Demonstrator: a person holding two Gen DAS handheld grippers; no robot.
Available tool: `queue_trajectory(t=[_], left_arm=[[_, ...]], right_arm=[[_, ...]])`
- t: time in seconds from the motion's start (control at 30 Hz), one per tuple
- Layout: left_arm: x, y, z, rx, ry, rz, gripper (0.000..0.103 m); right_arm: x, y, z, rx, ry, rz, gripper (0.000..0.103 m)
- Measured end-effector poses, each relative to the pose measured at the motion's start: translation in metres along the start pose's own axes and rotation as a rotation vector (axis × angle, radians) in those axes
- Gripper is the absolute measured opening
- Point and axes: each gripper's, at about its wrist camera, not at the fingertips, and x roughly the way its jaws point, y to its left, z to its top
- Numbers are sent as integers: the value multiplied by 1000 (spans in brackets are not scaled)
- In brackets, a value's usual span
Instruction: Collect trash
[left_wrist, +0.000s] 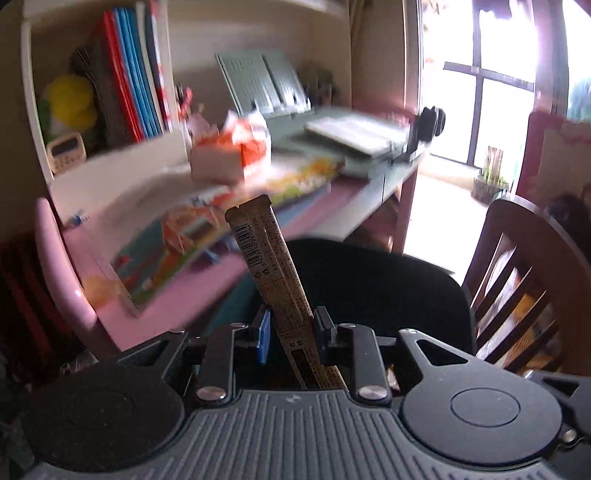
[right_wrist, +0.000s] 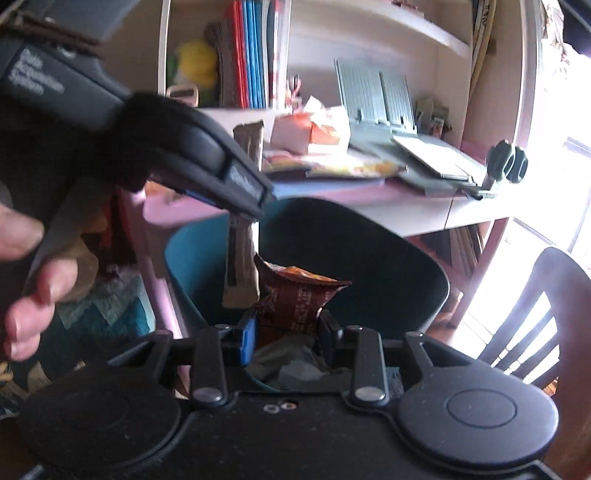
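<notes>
My left gripper (left_wrist: 290, 321) is shut on a long tan stick wrapper (left_wrist: 264, 254) with a barcode, which stands up between the pads. Behind it gapes a bin (left_wrist: 369, 280) with a dark liner. In the right wrist view my right gripper (right_wrist: 288, 321) is shut on a crumpled brown snack wrapper (right_wrist: 299, 295) just over the near rim of the teal bin (right_wrist: 192, 254). The left gripper (right_wrist: 243, 206) reaches in from the upper left, and its tan stick wrapper (right_wrist: 240, 266) hangs above the bin's mouth. A person's hand (right_wrist: 22, 295) grips the left tool.
A pink desk (right_wrist: 406, 206) behind the bin carries picture books, a tissue pack (left_wrist: 229, 155) and a grey book stand (right_wrist: 376, 96). A shelf of coloured folders (left_wrist: 129, 74) stands at the back. A dark wooden chair (right_wrist: 535, 317) is on the right, near a bright window.
</notes>
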Motion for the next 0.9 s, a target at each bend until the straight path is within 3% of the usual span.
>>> queue_trajectory(t=[0.1,0.33,0.43,0.5,0.9], left_arm=[[16,0,-8,-1,62,-9,25],[24,-3,-19,-22,106,-13,27],[20,-3,-22,-23,101,-7,52],[12,-4,-25,-13,72,-5,75],[-38,7,-34,-70,-8,-37,80]], right_arm=[[7,-1,-2,3,25,-26,35],[13,-3,-8,10,58,-39,37],[8,-3,-11,36,55,-38,40],[5,-5,-10,51,49,-34,41],[-32,-9,-14,108,-8,-24,51]])
